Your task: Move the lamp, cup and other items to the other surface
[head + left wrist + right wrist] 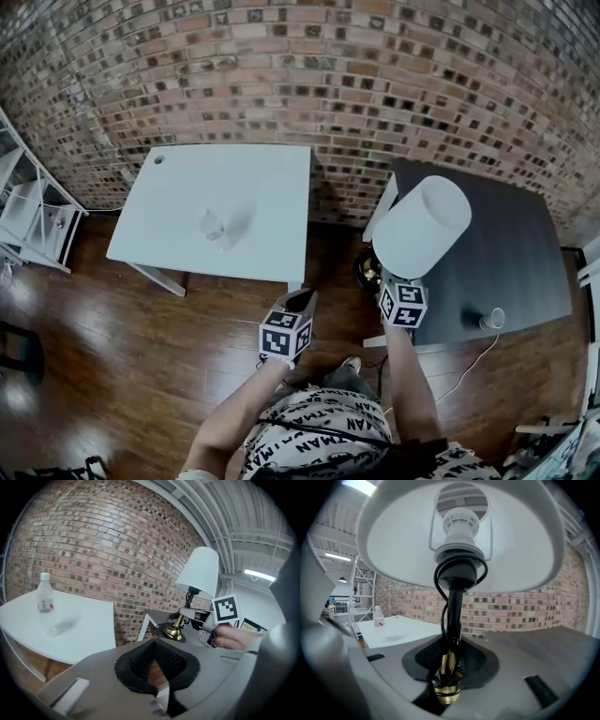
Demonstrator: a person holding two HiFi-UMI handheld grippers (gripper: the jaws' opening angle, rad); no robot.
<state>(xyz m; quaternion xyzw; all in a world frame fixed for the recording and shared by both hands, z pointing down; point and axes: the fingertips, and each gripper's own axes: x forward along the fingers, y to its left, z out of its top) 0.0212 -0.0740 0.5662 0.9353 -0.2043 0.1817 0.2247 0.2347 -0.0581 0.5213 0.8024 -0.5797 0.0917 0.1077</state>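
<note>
The right gripper (449,670) clamps the lamp (393,541) by its slim brass stem at the dark table's (506,253) edge, under a smooth white conical shade. The left gripper's (157,665) mesh-padded jaws stand slightly apart, empty. A clear bottle (45,595) stands on the white table (89,625).

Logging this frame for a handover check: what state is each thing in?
lamp: upright, held by its stem, lifted beside the dark table
right gripper: shut on lamp
left gripper: open, empty
bottle: upright, capped, on white table
cup: on dark table
</note>
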